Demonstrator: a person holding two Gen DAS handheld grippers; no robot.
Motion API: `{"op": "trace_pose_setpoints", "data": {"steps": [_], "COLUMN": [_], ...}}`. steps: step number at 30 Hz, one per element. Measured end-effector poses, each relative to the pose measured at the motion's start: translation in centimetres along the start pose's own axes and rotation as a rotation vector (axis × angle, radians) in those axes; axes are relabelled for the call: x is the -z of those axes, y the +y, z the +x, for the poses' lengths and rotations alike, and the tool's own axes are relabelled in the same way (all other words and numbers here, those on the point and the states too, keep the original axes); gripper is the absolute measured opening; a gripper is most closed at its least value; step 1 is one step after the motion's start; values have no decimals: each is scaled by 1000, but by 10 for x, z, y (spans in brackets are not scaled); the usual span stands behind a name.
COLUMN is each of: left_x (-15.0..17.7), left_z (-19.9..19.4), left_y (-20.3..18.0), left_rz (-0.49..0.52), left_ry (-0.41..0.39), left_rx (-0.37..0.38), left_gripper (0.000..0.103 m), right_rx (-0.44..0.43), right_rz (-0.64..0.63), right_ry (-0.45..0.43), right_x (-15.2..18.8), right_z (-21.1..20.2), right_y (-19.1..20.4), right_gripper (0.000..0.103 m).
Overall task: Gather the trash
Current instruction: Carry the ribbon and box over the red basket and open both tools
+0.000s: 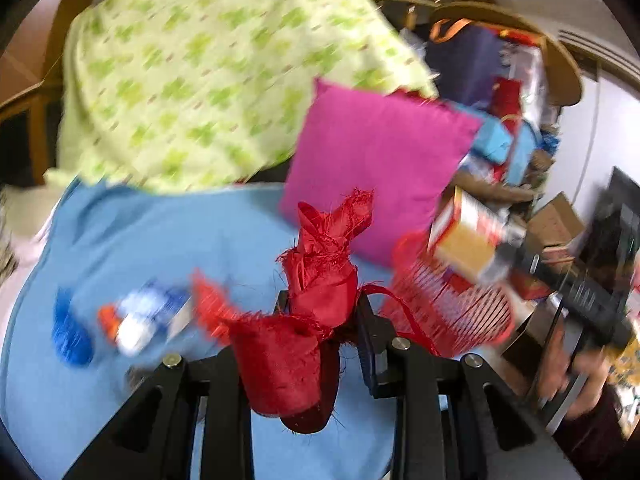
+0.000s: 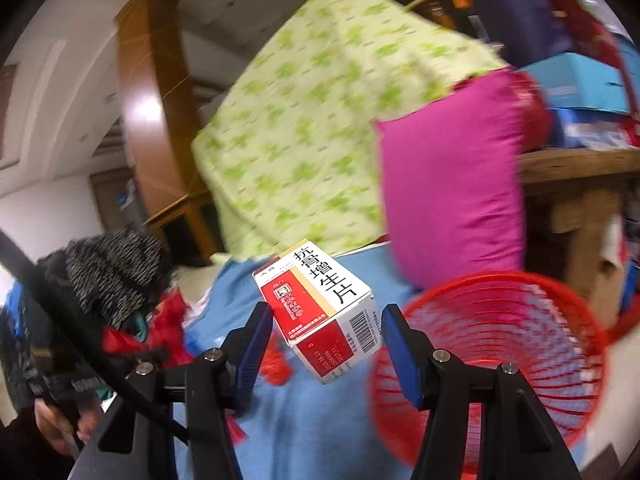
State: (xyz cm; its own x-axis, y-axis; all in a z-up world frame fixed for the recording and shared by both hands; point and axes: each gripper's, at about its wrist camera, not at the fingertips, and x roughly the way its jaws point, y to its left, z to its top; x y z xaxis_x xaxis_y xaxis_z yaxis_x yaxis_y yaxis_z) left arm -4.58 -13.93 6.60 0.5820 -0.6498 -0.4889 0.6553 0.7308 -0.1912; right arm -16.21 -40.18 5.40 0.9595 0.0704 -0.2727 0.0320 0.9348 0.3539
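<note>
My left gripper (image 1: 320, 312) is shut on a frayed red cloth scrap (image 1: 316, 280) and holds it above the blue sheet (image 1: 140, 240). My right gripper (image 2: 326, 332) is shut on a red and white medicine box (image 2: 320, 312), held tilted just left of the red mesh basket (image 2: 500, 344). The same box (image 1: 468, 236) and basket (image 1: 448, 312) show at the right in the left wrist view. A small blue, white and orange wrapper (image 1: 136, 320) lies blurred on the sheet at the left.
A magenta cushion (image 1: 380, 168) and a green patterned pillow (image 1: 208, 72) lean behind. A cluttered wooden stand (image 2: 580, 168) is to the right. More red scraps (image 2: 168, 324) lie on the sheet near the person's dark sleeve (image 2: 112, 272).
</note>
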Motion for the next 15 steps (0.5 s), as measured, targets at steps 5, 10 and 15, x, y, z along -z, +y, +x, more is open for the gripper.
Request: {"op": "trace_pose_setpoints", "data": {"steps": [5,10,15], "left_x": [-46,-53,-43], "left_z": [37,82,117], "left_y": [-60,-111,-133], "left_rz": [55,110,152], "left_ry": [-24,45,120], "left_rx": [34,48,19], "left_gripper": [32,36,65], "right_rx": [95,133,133], "right_rz": [129,281,376], "right_ry": [-1,10,48], "right_x": [-1,5,12], "right_z": [-24,-31,-28], "right_y": [-59,-110,-134], "right_gripper": [60,60,62]}}
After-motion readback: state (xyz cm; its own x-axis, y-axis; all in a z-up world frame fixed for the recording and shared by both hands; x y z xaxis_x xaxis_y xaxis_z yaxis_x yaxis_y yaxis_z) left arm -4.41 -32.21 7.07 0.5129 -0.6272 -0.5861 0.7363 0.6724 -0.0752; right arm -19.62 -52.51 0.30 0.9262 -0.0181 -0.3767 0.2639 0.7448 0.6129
